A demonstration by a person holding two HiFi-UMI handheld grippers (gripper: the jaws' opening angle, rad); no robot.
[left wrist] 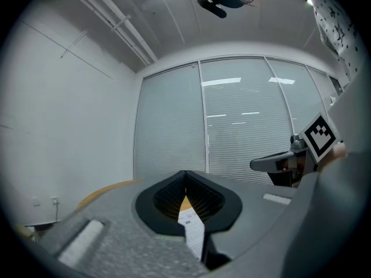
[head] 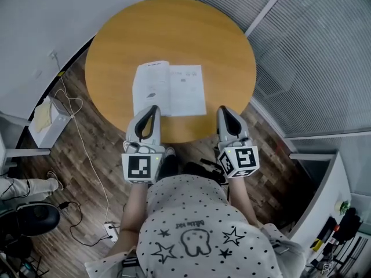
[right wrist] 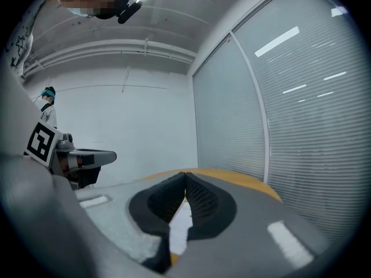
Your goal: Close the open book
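An open book with white printed pages lies flat on the round wooden table, toward its near side. My left gripper hovers at the book's near-left corner, shut and empty. My right gripper sits just right of the book's near-right corner, also shut with nothing in it. In the left gripper view the fingertips of my left gripper meet, with a strip of the book showing below them. In the right gripper view my right gripper is closed over a white page.
The table's near edge runs just under both grippers. A white box and trailing cables with a power strip lie on the wood floor at the left. Glass walls with blinds stand at the right and back.
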